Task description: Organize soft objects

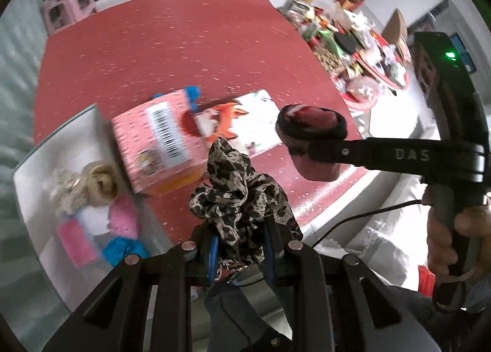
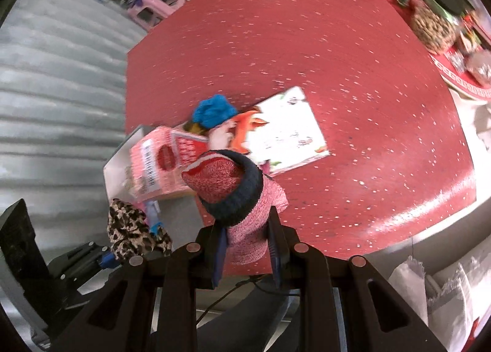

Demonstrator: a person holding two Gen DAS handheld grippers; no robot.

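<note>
While both hand-held grippers hang above the red speckled surface, each one is clenched on a soft item. The left hand-held gripper pinches a leopard-print scarf between its blue-padded fingers, and the crumpled cloth bunches up out of the jaws over the near edge of the surface. The right hand-held gripper grasps a pink-and-red knitted sock with a dark cuff, which juts forward from its jaws. In the left wrist view this same sock shows at the tip of the right hand-held gripper, whose handle a hand holds at the right of the picture.

Toward the left edge of the surface stands a white bin, and soft things lie in it: a beige knotted cloth, a pink piece and a blue piece. A pink carton with a barcode leans tilted, touching the bin's rim. Just beside the carton, farther onto the surface, lie a blue knitted item and an orange fox plush, and the plush rests partly on a white picture book that lies flat near the middle of the surface. Both views are blurred. Beyond the far right corner a second table is crowded with baskets and packages, too smeared to name singly.
</note>
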